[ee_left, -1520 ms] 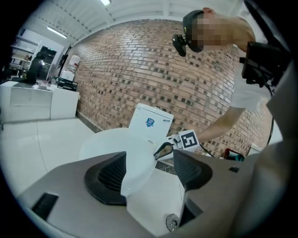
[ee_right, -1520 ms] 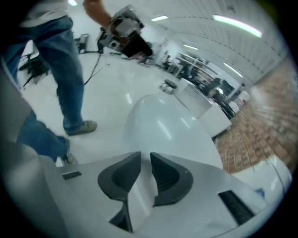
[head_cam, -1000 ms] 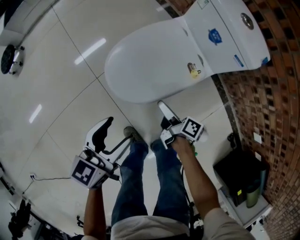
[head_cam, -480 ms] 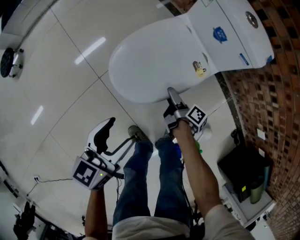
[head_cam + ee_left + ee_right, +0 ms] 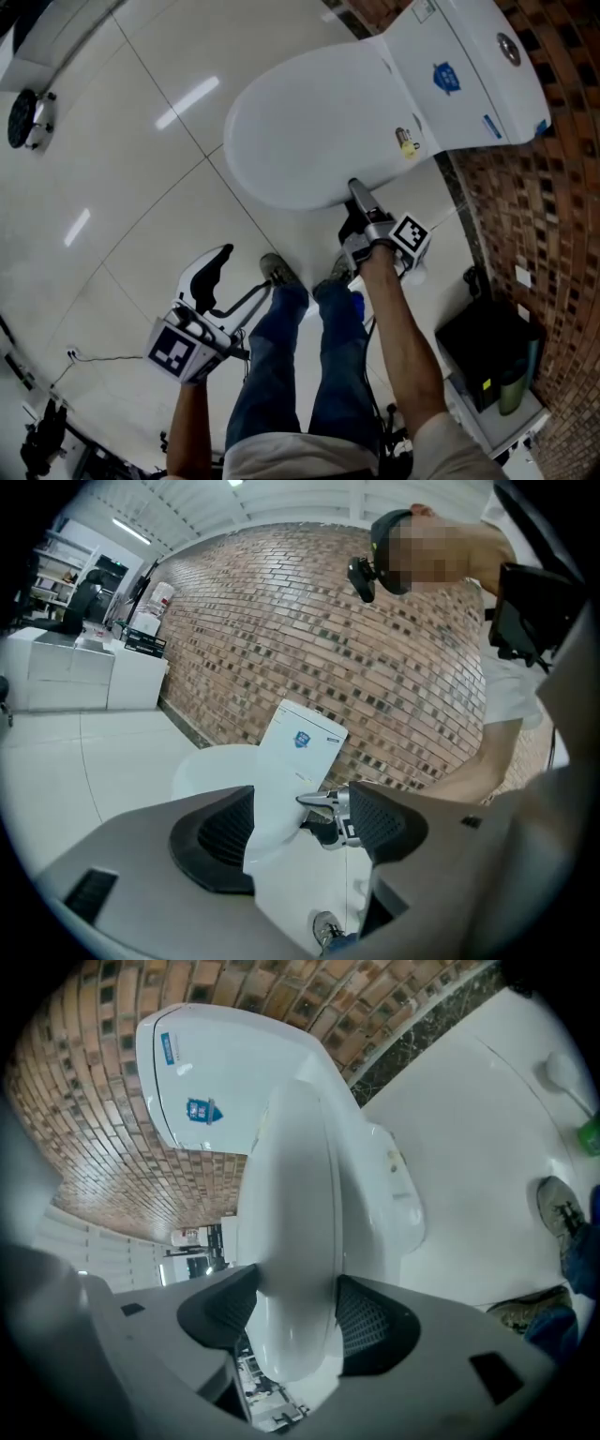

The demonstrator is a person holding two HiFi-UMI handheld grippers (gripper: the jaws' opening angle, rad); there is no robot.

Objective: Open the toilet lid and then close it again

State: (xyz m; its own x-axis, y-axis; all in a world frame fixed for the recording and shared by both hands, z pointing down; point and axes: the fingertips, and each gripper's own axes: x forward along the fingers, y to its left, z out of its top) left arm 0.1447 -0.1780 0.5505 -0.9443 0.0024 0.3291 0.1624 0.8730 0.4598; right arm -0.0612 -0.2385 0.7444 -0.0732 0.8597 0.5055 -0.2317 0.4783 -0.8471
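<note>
The white toilet lid (image 5: 309,122) lies down over the bowl, in front of the white tank (image 5: 469,66). My right gripper (image 5: 357,190) is at the lid's front rim on its right side. In the right gripper view the rim of the lid (image 5: 291,1194) sits between the two dark pads, and the closing jaws of the right gripper (image 5: 295,1312) press on it from both sides. My left gripper (image 5: 214,262) hangs over the floor tiles to the left of the person's legs, open with nothing in it. In the left gripper view the left gripper (image 5: 300,832) faces the toilet from a distance.
A brick wall (image 5: 544,187) runs behind and to the right of the toilet. A black bin (image 5: 478,347) stands at the right near the wall. The person's shoes (image 5: 277,272) are on the tiles just in front of the bowl. A green bottle (image 5: 586,1133) stands beside the toilet.
My right gripper has moved forward to the lid's front rim, rolled, and closed on it. The left gripper has stayed where it was.
</note>
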